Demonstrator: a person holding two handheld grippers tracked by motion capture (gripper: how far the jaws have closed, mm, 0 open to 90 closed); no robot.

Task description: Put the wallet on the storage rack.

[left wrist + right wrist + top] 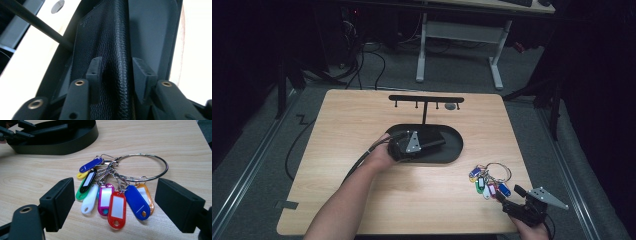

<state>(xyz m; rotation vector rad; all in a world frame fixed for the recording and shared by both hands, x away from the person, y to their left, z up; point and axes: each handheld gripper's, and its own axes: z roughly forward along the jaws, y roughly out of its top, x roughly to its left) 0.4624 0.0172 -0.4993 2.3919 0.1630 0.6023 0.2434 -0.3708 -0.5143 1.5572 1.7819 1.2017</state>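
Observation:
A black grained leather wallet (110,37) lies in the black oval tray (457,150), under the left gripper (441,142). In the left gripper view the wallet's raised fold runs between the two jaws of the left gripper (118,72). The jaws stand a little off it, with a dark gap on the left side. A metal key ring (489,180) with several coloured plastic tags (117,207) rests on the wooden table near the front right. The right gripper (511,197) sits just behind the key ring, and in its own view the right gripper (117,201) has its jaws wide apart and nothing between them.
A thin black post (37,25) rises from the tray's far side to a bar with small hooks (426,99). A small grey disc (451,106) lies on the table near the bar. The table's front edge is close to the right hand. Desk legs and cables stand beyond the table.

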